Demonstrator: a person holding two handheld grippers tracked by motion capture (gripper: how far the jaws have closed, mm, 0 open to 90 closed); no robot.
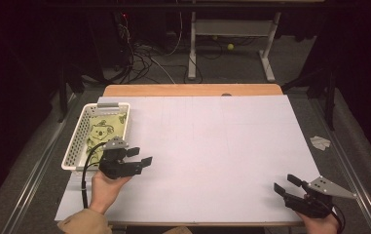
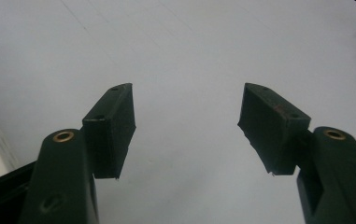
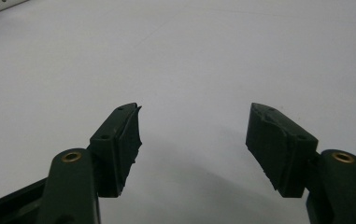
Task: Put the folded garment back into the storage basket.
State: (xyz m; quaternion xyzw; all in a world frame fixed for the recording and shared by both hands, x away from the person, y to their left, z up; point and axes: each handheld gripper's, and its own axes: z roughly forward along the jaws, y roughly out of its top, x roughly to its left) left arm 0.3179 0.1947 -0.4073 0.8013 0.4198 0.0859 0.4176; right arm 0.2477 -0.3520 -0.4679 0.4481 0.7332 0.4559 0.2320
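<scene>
At the far left of the table stands a white perforated basket (image 1: pixel 76 141), and inside it lies a yellow-green cloth with a koala print (image 1: pixel 103 127), flat on the bottom. This cloth seems to be the thing of the work, since it is the thing nearest to a gripper.

Just beside the basket, at its near right corner, the left gripper (image 1: pixel 139 156) hovers over the white sheet (image 1: pixel 212 146) that covers the table. Its jaws point to the right, away from the basket. In the left gripper view the two black jaws stand wide apart, with only the bare sheet between them; they hold nothing.

The middle of the sheet is bare.

At the near right corner, well apart from the basket, the right gripper (image 1: pixel 286 183) waits, with its jaws pointing to the left. In the right gripper view its jaws also stand wide and hold nothing.

I judge that the handling has not yet begun, or that it is already finished with the cloth put away: the pictures cannot decide which. If the cloth must come out onto the sheet, everything is left to do.
</scene>
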